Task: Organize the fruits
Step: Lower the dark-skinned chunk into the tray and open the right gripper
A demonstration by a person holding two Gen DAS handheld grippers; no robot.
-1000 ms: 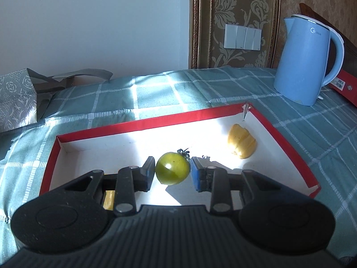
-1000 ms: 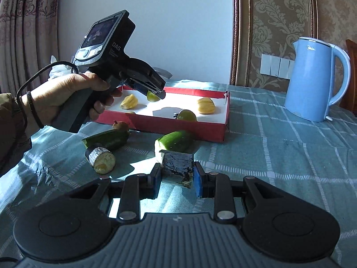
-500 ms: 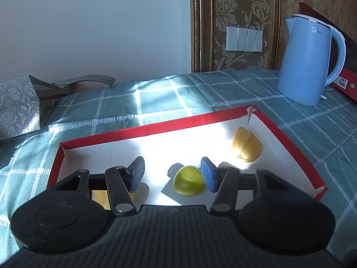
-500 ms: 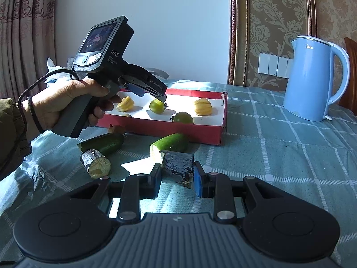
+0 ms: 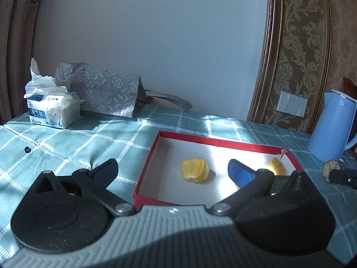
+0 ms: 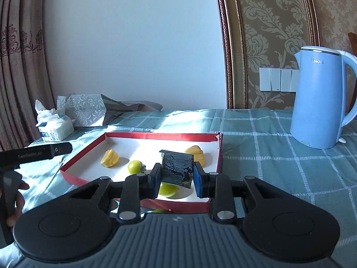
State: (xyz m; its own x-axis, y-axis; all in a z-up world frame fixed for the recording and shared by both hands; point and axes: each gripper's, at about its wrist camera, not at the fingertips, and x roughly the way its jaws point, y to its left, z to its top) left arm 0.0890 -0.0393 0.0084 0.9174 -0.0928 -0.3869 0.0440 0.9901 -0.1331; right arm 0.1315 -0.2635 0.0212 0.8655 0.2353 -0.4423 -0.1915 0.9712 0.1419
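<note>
Left gripper (image 5: 173,168): we note jaws spread wide, having just been opening; nothing gripped. It sits low in the frame over the near left corner of the tray.
Right gripper (image 6: 175,178): clamped on one dark green chunk (image 6: 177,171), held above the tray, centre of frame.
Tray (image 6: 138,135): one, red rim, white floor, on the checked cloth (image 6: 279,156).
Yellow fruit pieces: we count two, one left (image 6: 109,158), one right (image 6: 196,154), both inside the tray.
Green round fruits: two in the tray, one (image 6: 135,167) mid-frame, one (image 6: 167,189) partly hidden under the held chunk.
Kettle (image 6: 319,98): one, blue, right of frame, well apart from the tray.
Tissue pack (image 6: 54,127): one, at left.
Patterned bag (image 5: 100,91): one, upper left, beside the tissues.
</note>
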